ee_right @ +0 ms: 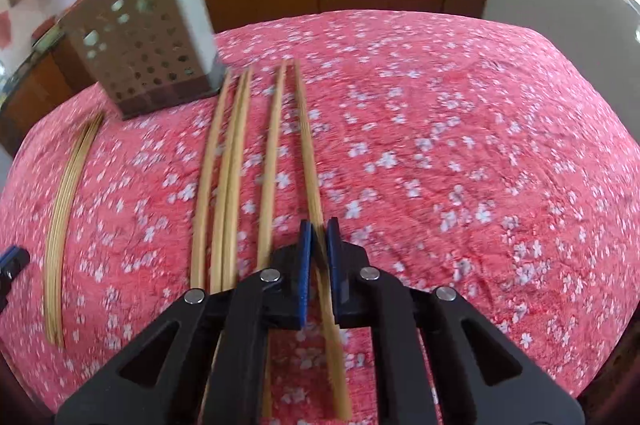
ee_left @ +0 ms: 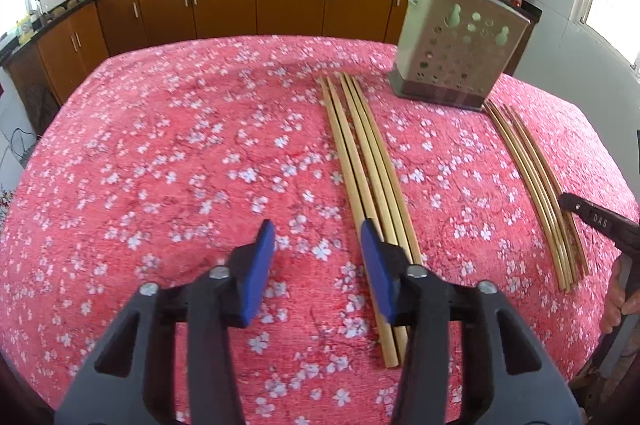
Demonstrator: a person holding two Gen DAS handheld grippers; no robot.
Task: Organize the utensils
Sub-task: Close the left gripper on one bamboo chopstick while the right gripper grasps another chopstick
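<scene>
The worktop [ee_left: 160,153], draped in a pink blossom-print cloth, is carrying the perforated utensil holder [ee_left: 456,49] at its far side, upright, with a left bundle of chopsticks [ee_left: 368,161] lying in front of it and a right bundle [ee_right: 228,165] fanned out just beside its base. The right tongs [ee_right: 318,245] are pinching the outermost chopstick [ee_right: 308,153] of the right bundle, the pads nearly together with the stick running between them. The left tongs [ee_left: 318,245] are standing partly open with nothing between the pads; the right pad is sitting against the near end of the left bundle. Both tools are pointing steeply down towards the cloth. For a clean step, the operator is best lifting the clamped stick straight up, keeping it level to avoid dragging its neighbours, and centring the left tongs over one stick before closing.
</scene>
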